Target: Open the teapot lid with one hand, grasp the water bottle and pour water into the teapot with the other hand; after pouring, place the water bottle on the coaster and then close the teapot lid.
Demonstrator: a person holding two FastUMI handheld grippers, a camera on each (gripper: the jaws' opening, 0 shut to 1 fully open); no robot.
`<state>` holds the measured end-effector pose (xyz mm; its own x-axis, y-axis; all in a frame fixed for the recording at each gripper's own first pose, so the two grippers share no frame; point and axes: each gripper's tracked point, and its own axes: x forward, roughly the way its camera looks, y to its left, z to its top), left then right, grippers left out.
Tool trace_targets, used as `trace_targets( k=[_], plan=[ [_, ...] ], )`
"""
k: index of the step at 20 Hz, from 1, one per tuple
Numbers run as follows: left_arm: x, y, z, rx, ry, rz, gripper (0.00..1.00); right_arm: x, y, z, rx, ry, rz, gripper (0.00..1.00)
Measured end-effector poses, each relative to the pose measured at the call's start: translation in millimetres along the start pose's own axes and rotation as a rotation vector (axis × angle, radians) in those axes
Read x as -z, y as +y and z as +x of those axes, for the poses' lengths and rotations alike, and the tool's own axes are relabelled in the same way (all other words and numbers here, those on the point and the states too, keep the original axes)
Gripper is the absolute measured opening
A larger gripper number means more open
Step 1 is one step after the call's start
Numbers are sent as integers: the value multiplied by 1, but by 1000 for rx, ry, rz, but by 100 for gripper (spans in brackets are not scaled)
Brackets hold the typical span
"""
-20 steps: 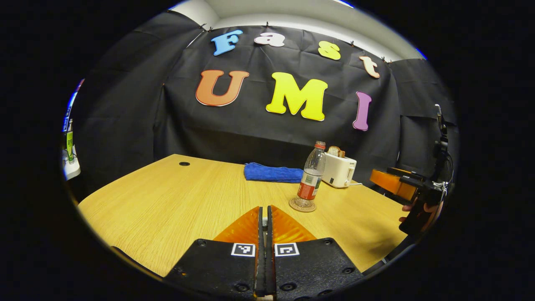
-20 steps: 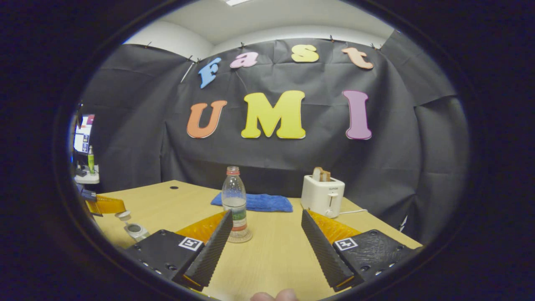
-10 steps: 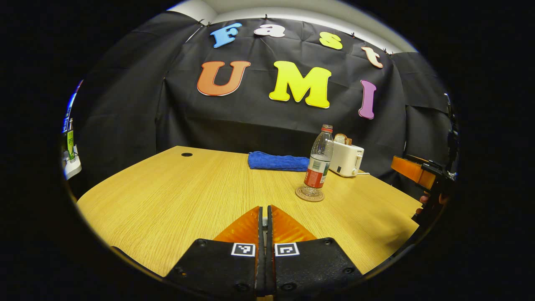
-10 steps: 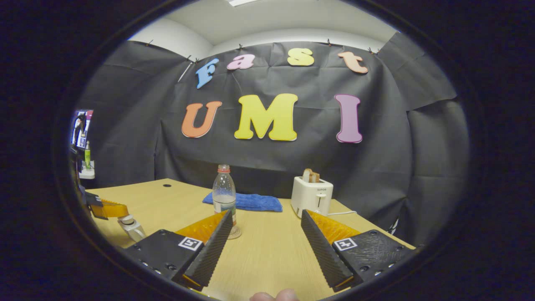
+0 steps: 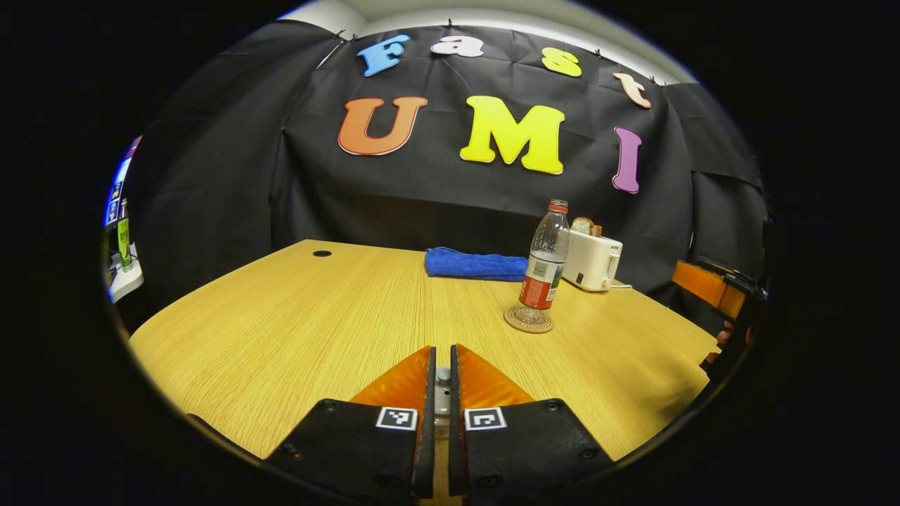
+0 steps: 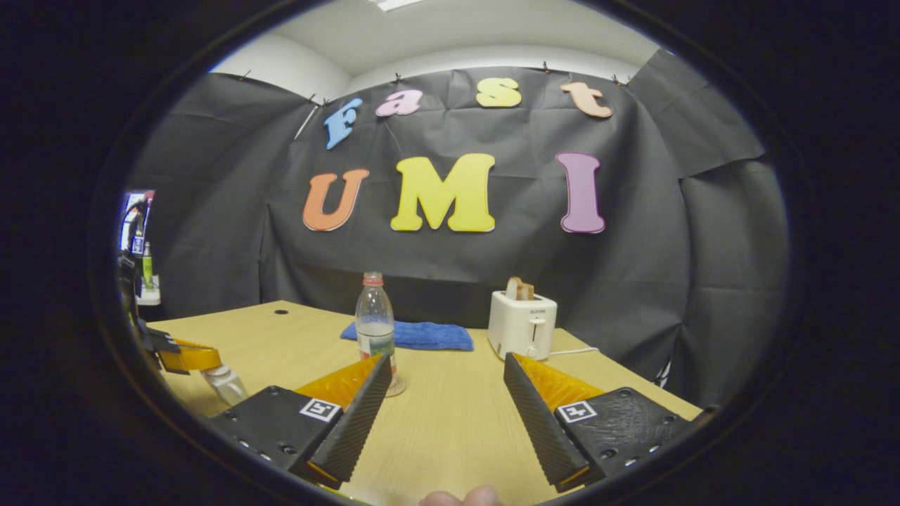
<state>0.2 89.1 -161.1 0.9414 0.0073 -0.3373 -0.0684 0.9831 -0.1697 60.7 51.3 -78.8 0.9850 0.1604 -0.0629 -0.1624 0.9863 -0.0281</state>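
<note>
Down at the bottom of the left gripper view, my left gripper [image 5: 437, 407] has its fingers drawn almost together with only a thin slit between them, and a small pale knob shows in that slit; I cannot tell whether they press on it. What the knob belongs to is hidden beneath my fingers. Right of centre in that view the water bottle [image 5: 545, 266] stands upright on the round coaster [image 5: 528, 320], on the wooden table [image 5: 281, 330]. Behind it lie a blue cloth [image 5: 474, 265] and a white toaster [image 5: 592, 261]. At the right edge an orange part of my other gripper is cut off by the rim.

In the right gripper view my right gripper [image 6: 444, 414] hangs wide apart over the table, holding nothing. The bottle [image 6: 374, 325] shows above my left finger, which covers its base and most of the coaster. At the lower left a pale object [image 6: 223, 381] is too cropped to make out.
</note>
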Motion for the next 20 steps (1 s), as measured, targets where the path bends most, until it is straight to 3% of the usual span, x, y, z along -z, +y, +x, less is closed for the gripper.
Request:
trace_targets(
  k=[2,4,5,10,15,20],
  plan=[
    [-3,7,-4,-41,-8,10,23,-2,1,-3,-3,-5,2,96],
    [-17,12,-10,-89,-39,14,60,-5,3,-6,-7,-16,4,98],
    [-30,8,-18,-94,-68,12,100,-7,3,-7,-8,-24,8,98],
    [-107,-7,-43,-149,-246,16,99,-19,14,-13,-15,-40,25,95],
    [-131,-36,-53,-152,-308,49,98,-31,24,-24,-13,-53,23,96],
    [-123,-47,-58,-147,-304,89,98,-41,27,-37,-16,-45,72,98]
  ],
)
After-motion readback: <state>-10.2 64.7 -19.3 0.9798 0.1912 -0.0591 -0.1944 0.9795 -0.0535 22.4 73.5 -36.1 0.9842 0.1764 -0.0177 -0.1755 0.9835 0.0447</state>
